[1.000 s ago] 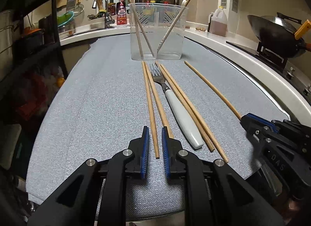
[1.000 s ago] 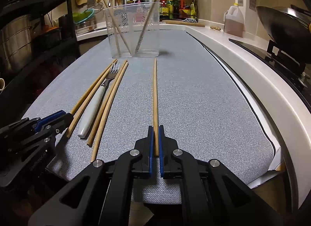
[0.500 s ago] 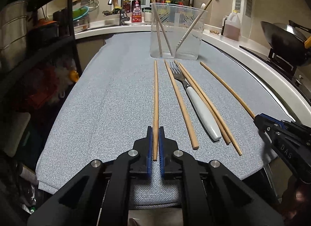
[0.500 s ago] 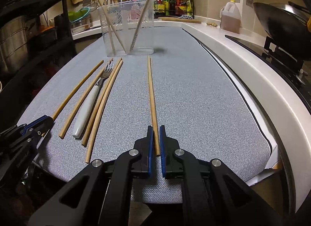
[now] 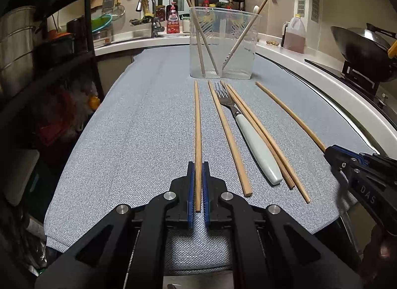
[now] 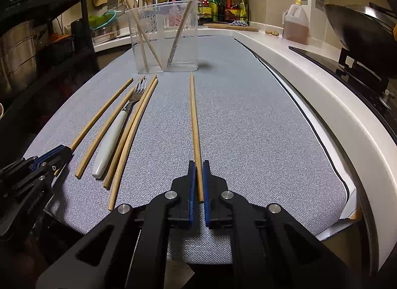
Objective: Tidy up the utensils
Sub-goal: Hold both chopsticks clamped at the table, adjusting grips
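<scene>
Six chopsticks down on the grey mat (image 5: 139, 140), one white-handled fork (image 5: 250, 140) among them. Three more sticks standing in the clear container (image 5: 222, 43) at the far end. Left gripper (image 5: 198, 167) clamped on the leftmost chopstick (image 5: 197, 125); right gripper (image 6: 198, 166) pinching the rightmost chopstick (image 6: 194, 120). Four loose sticks between. White counter (image 6: 310, 65) to the right, wok (image 5: 362, 45) beyond, sink tap (image 5: 148, 6) far left.

Both grippers' fingers (image 5: 191, 189) (image 6: 191, 189) clamped.
</scene>
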`<control>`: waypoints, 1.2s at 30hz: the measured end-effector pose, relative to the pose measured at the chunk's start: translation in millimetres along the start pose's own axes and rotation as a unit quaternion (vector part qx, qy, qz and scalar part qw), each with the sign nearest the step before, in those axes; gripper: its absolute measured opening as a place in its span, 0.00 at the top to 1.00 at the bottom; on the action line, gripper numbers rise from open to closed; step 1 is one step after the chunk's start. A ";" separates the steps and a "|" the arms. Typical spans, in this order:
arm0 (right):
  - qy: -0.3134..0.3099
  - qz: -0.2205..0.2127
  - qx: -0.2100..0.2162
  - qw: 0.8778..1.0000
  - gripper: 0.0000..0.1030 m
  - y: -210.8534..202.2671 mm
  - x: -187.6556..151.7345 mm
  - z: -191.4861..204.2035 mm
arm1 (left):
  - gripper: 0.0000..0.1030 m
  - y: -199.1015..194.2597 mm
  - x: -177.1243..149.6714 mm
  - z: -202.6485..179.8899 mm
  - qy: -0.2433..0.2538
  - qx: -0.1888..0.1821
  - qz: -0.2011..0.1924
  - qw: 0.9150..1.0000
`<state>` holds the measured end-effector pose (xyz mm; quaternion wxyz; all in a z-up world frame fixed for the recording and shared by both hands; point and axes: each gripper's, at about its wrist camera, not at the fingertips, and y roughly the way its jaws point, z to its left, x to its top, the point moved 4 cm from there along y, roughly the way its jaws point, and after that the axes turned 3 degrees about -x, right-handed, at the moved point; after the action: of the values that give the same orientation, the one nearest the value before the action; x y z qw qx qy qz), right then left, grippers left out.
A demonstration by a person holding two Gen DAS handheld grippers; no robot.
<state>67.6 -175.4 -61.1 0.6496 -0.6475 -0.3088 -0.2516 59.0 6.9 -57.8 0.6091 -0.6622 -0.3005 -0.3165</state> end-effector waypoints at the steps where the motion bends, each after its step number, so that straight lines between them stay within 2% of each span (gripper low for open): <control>1: 0.002 0.002 0.002 1.000 0.95 -0.8 0.0 -0.1 | 0.94 -1.8 -0.2 0.7 -0.001 -0.001 0.001 1.000; 6: 0.007 0.002 0.001 1.000 0.95 -4.6 -0.5 -0.1 | 0.94 -4.2 -1.4 -2.0 0.002 -0.013 0.005 1.000; 36: 0.003 -0.001 0.004 1.000 0.95 1.2 -0.4 0.2 | 0.94 2.3 1.3 -9.3 0.008 -0.003 0.001 1.000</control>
<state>68.2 -175.3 -62.2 0.6530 -0.6440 -0.3079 -0.2529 61.1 -2.6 -57.7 0.6097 -0.6617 -0.2946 -0.3220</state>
